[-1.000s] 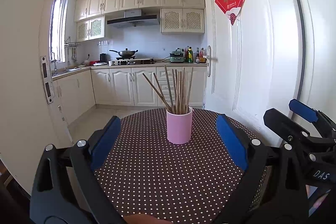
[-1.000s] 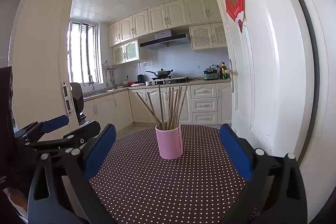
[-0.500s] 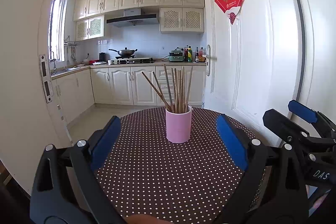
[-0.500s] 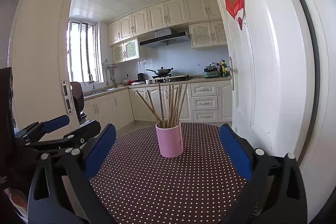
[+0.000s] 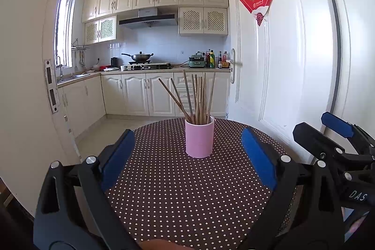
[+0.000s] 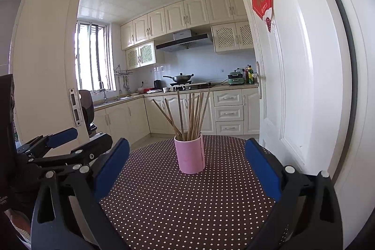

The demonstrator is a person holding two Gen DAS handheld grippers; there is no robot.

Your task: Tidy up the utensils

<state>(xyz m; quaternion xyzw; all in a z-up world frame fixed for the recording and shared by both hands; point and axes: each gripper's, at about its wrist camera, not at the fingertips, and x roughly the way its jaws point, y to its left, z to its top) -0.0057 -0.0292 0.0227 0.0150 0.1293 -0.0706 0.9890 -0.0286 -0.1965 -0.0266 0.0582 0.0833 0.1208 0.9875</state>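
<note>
Over the last second almost nothing has shifted: the pink cup (image 5: 199,137) of chopsticks (image 5: 198,97) sits at nearly the same spot ahead of both tools, so the sorting looks finished or not yet begun. The left gripper (image 5: 189,161) is spread wide and empty, with the cup straight ahead between its 2 fingers, untouched. The right gripper (image 6: 187,170) is equally wide and empty, the cup (image 6: 190,154) ahead on the dotted table (image 6: 187,207).

Black tongs (image 5: 188,157), blue pads (image 5: 257,158), silver screws
</note>
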